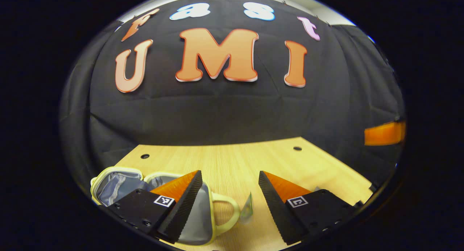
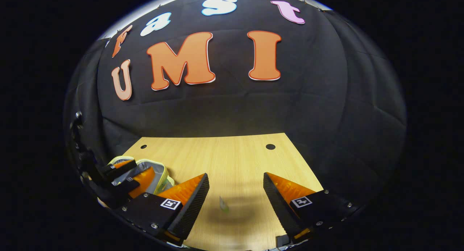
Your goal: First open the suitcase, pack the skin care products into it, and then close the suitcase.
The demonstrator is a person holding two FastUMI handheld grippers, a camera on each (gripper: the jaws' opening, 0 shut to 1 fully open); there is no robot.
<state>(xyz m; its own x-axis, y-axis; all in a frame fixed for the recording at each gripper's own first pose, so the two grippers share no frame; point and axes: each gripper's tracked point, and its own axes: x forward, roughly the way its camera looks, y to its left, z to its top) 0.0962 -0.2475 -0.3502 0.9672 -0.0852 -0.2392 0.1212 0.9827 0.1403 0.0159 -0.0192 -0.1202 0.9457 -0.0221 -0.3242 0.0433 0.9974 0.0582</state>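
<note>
Wooden table [image 1: 232, 160], open yellow-trimmed suitcase [image 1: 119, 182] at left, left gripper [image 1: 230, 200] and right gripper [image 2: 235, 204] both spread apart, empty.

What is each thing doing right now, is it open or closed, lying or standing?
suitcase: open, lid flat on the table, grey lining showing.
skin care product: small, upright on the table, in no gripper.
left gripper: open, holding nothing.
right gripper: open, holding nothing.
table: wooden, bearing the suitcase.
</note>
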